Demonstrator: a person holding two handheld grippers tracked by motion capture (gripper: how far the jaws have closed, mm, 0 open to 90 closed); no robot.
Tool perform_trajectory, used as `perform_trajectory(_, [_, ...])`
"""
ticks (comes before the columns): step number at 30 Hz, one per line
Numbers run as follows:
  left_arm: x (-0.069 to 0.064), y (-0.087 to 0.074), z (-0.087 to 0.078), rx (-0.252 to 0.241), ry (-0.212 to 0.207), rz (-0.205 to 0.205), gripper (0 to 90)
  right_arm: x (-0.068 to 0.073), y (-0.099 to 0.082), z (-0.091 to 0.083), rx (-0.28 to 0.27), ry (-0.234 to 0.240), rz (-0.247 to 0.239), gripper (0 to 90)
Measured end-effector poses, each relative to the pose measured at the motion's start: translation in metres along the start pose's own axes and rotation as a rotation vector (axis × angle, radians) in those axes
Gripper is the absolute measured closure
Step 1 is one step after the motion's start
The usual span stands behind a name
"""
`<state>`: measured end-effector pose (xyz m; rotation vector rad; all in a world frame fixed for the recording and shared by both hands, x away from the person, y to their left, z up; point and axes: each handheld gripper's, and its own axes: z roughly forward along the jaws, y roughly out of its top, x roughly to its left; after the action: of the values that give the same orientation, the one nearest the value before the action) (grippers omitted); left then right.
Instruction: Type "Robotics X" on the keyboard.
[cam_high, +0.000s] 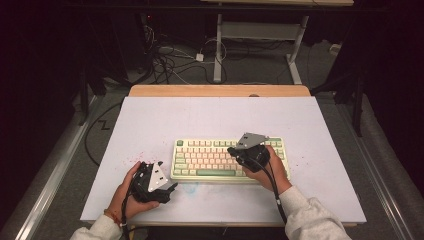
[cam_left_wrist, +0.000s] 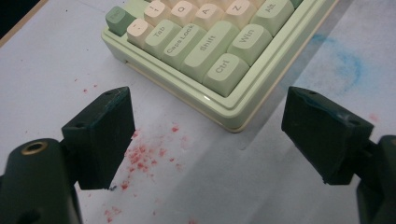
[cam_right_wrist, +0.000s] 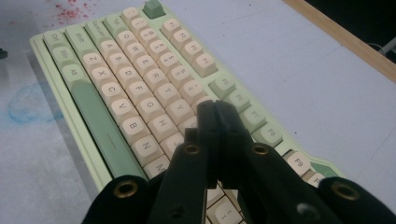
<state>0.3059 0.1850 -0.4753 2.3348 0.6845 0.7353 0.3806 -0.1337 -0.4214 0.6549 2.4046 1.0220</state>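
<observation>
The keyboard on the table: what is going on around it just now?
A person at the white table holds a gripper in each hand. The right gripper, jaws shut, is over the keys of the green and cream keyboard. The left gripper, jaws wide open and empty, is near the keyboard's left front corner, over red specks.

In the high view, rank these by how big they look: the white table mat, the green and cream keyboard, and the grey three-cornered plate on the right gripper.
1. White table mat, largest by far.
2. Green and cream keyboard.
3. Grey three-cornered plate on the right hand-held gripper, smallest, though it sits slightly nearer the camera.
</observation>
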Motion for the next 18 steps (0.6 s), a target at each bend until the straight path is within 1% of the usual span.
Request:
perform_trajectory(4, [0.0, 0.0, 0.0, -0.001, 0.0, 0.001, 16.0, 0.0, 0.0, -0.004, -0.014, -0.004, 0.002, 88.8])
perform_trajectory(7, [0.0, 0.0, 0.0, 0.003, -0.001, 0.003, 16.0, 0.001, 0.0, -0.008, -0.025, -0.007, -0.001, 86.1])
perform_trajectory(13, [-0.001, 0.0, 0.0, 0.005, -0.003, 0.005, 16.0, -0.001, -0.001, -0.018, -0.056, -0.008, 0.008, 75.4])
perform_trajectory(16, [-0.001, 0.0, 0.0, 0.006, -0.005, 0.005, 16.0, -0.002, -0.002, -0.023, -0.074, -0.021, 0.012, 67.3])
perform_trajectory(18, [-0.001, 0.0, 0.0, 0.005, -0.005, 0.005, 16.0, -0.003, -0.003, -0.026, -0.084, -0.015, 0.012, 62.3])
